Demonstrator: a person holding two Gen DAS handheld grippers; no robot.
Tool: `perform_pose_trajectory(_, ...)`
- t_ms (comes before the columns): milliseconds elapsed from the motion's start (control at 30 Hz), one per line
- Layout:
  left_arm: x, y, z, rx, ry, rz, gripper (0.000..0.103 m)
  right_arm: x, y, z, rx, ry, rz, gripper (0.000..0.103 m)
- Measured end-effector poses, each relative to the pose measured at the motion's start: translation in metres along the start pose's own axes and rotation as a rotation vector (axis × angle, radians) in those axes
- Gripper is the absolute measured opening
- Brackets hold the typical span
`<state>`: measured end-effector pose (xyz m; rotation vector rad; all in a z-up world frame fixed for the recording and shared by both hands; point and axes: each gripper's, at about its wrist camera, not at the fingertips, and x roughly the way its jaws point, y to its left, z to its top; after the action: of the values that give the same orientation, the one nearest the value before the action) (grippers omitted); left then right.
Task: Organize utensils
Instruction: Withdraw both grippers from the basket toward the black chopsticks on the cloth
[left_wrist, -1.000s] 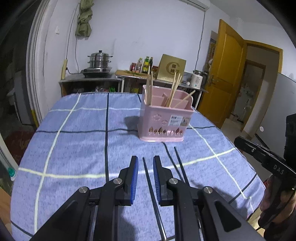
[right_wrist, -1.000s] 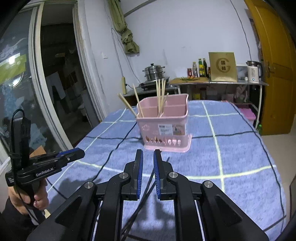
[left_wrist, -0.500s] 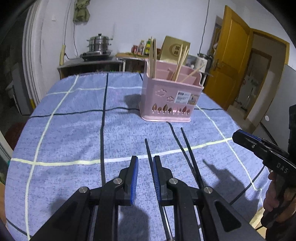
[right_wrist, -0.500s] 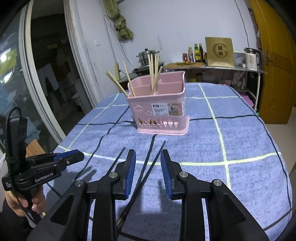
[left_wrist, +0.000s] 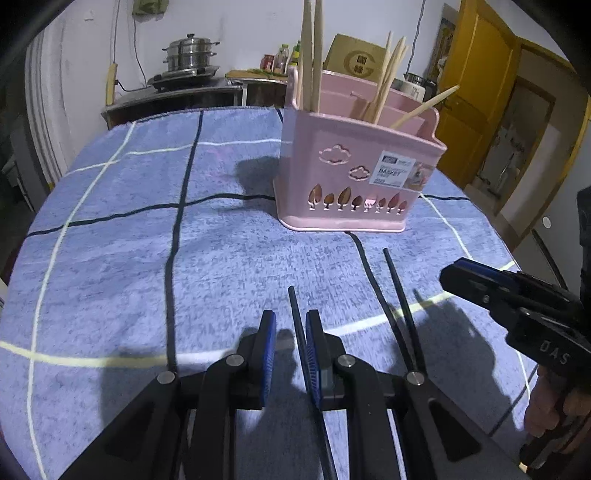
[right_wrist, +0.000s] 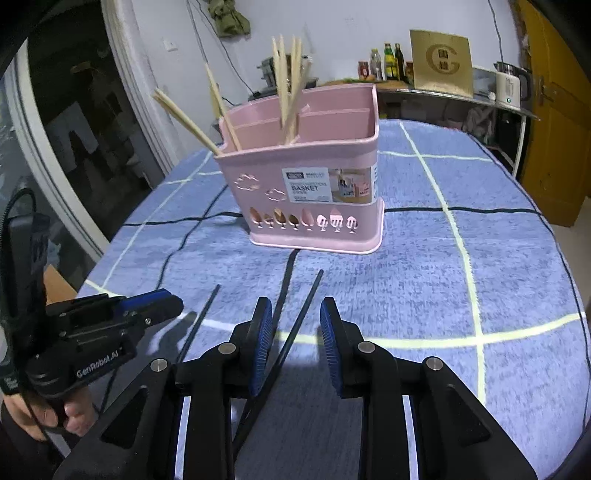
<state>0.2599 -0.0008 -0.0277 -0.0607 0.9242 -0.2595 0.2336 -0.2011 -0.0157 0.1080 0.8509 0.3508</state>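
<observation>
Two black chopsticks lie on the blue checked tablecloth (left_wrist: 110, 258) in front of a pink utensil basket (left_wrist: 354, 177) (right_wrist: 306, 184), which holds several wooden chopsticks (left_wrist: 310, 55) (right_wrist: 288, 81). My left gripper (left_wrist: 290, 321) hovers low over one black chopstick (left_wrist: 295, 314). Its jaws stand narrowly apart, the stick runs between them near the right pad, and neither pad presses on it. My right gripper (right_wrist: 295, 310) straddles the other black chopstick (right_wrist: 306, 299); its jaws are closing, with clear gaps on both sides. Each view shows the other gripper (left_wrist: 448, 275) (right_wrist: 173, 302) at its side.
A counter at the back carries a steamer pot (left_wrist: 190, 51), bottles (right_wrist: 388, 59), a gold box (right_wrist: 441, 62) and a kettle (right_wrist: 509, 86). A yellow door (left_wrist: 476, 92) is on the right, a glass door (right_wrist: 74, 129) on the left. The table's rounded edge falls off on both sides.
Both grippers have come forward and down toward the cloth, so the basket looks larger. The right jaws stand wider than a second ago and now straddle a black chopstick. The left jaws keep their gap.
</observation>
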Motion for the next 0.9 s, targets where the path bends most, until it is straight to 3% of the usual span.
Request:
perform_pose_trajectory(200, 0.023, 0.002, 0.001, -0.011, 0.039, -0.007, 0.016, 0.026, -0.002, 0.003, -0.003, 0.045, -0.010, 0.020)
perform_pose_trajectory(400, 0.027, 0.000, 0.002, 0.000, 0.025, -0.008, 0.016, 0.043, -0.002, 0.006, -0.008, 0.071, -0.021, 0.016)
perform_pose_trajectory(700, 0.029, -0.019, -0.005, 0.088, -0.020, 0.098, 0.016, 0.057, 0.001, 0.007, -0.027, 0.091, -0.060, 0.009)
perform_pose_trajectory(900, 0.032, -0.021, -0.002, 0.096, -0.019, 0.112, 0.009, 0.061, 0.001, 0.010, -0.021, 0.090, -0.050, 0.008)
